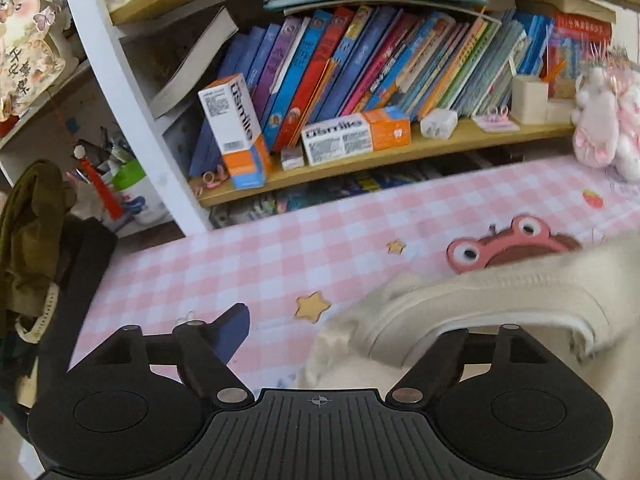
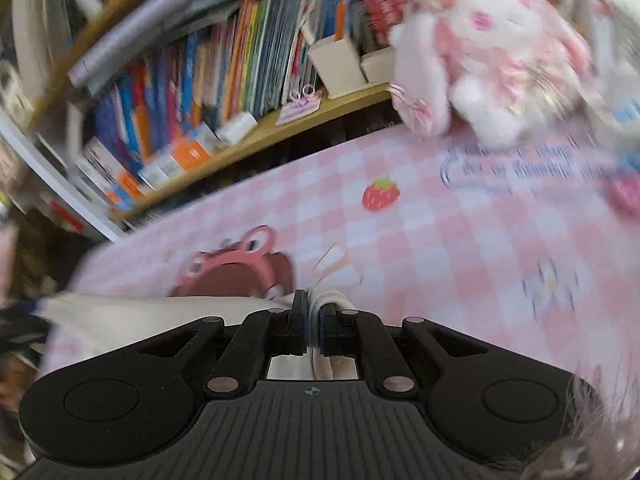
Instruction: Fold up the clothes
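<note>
A cream garment (image 1: pixel 500 292) lies bunched on the pink checked tablecloth (image 1: pixel 280 248), at the right of the left wrist view. My left gripper (image 1: pixel 324 328) stands open and wide. Its blue left pad (image 1: pixel 234 332) is over bare cloth, and the garment's folded edge covers its right fingertip. Nothing is pinched between the pads. In the right wrist view, which is blurred, my right gripper (image 2: pixel 316 308) is shut on a ribbed edge of the cream garment (image 2: pixel 140 320). The fabric trails off to the left over the tablecloth (image 2: pixel 460 260).
A bookshelf (image 1: pixel 360 160) packed with books and orange-and-white boxes (image 1: pixel 236 132) runs along the table's far edge. A pink-and-white plush toy (image 2: pixel 492 52) sits at the far right. An olive garment (image 1: pixel 32 236) hangs over a dark object at the left.
</note>
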Available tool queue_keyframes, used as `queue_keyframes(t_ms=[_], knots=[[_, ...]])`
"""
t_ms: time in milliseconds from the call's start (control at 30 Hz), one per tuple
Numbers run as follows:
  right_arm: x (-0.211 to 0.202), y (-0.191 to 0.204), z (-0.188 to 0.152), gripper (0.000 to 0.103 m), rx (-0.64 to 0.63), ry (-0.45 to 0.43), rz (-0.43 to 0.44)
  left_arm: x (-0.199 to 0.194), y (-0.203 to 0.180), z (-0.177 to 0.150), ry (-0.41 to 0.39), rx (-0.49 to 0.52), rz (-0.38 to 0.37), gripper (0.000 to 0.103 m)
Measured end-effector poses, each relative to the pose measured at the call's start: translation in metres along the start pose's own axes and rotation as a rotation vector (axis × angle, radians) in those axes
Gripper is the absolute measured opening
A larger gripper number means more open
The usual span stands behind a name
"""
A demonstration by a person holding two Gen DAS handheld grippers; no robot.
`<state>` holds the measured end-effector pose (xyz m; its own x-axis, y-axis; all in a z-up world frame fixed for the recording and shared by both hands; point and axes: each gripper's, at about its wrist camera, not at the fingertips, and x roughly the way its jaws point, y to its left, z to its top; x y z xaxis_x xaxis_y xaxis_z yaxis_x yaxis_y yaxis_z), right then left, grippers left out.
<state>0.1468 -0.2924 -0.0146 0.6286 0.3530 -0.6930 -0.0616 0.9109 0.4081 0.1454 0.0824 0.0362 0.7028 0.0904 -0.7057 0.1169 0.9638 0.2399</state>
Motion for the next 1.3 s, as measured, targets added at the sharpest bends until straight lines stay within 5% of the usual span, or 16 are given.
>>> queue_keyframes(t_ms=[200,300,367,433,567,833,1067,1300], knots=[[0.052,0.026,0.002,0.005,-0.268,0.084,-0.107,-0.014,-0.007,-0.025,0.02,0.1,-0.002,0.085],[0.052,0.031,-0.008,0.014,-0.327,0.064,-0.123,-0.029,-0.008,-0.038,-0.006,0.082,-0.015,0.087],[0.045,0.031,-0.013,0.024,-0.323,0.049,-0.112,-0.04,-0.007,-0.045,-0.03,0.055,-0.032,0.089],[0.033,0.034,-0.019,0.045,-0.333,0.027,-0.109,-0.055,-0.005,-0.052,-0.081,0.02,-0.061,0.091],[0.005,0.039,-0.037,0.048,-0.418,-0.006,-0.099,-0.076,-0.006,-0.069,-0.139,-0.029,-0.082,0.095],[-0.025,0.068,-0.089,0.054,-0.748,-0.011,-0.014,-0.073,-0.022,-0.103,-0.074,0.051,-0.027,0.094],[-0.004,0.097,-0.106,0.053,-0.885,0.004,0.011,-0.05,-0.02,-0.095,-0.067,0.02,0.023,0.088],[0.034,0.128,-0.106,0.053,-0.982,0.036,0.015,-0.006,-0.049,-0.081,-0.012,0.171,-0.022,0.088]])
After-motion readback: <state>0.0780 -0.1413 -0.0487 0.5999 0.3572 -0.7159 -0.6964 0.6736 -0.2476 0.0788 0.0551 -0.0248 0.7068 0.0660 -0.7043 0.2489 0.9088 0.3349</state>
